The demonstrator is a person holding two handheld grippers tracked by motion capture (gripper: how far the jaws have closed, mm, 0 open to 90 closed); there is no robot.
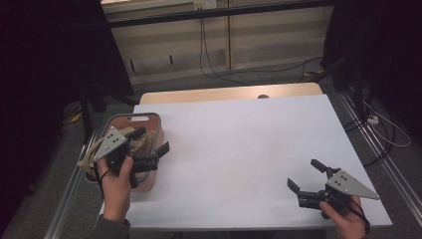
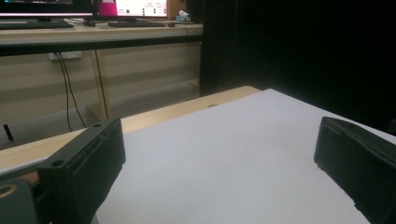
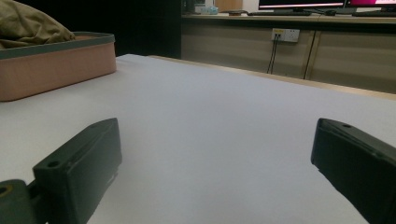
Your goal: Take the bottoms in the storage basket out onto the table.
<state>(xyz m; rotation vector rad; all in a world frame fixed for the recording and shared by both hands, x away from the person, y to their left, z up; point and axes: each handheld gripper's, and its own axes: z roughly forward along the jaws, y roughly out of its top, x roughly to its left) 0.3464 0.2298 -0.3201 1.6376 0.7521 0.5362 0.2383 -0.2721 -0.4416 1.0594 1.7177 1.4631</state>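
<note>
Dim room: black curtains [image 1: 45,59] at both sides, beige wall panels [image 1: 259,40] (cables [image 1: 204,50] dangling), grey floor [image 1: 209,82].

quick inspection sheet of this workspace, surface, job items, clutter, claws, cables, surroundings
surface: white sheet over a wooden table, whose far edge shows bare
job's things: pink bin with a grey rim at the sheet's left edge, olive-tan cloth heaped in it
clutter: nothing seen on the white sheet
grippers: left claw open, held over the bin's near right side; right claw open, low at the sheet's near right corner; nothing between the jaws of either
cables: black cables hang down the far wall and run across the floor; a white one lies right of the table
surroundings: dim room, dark curtains both sides, desk with lit monitors beyond
</note>
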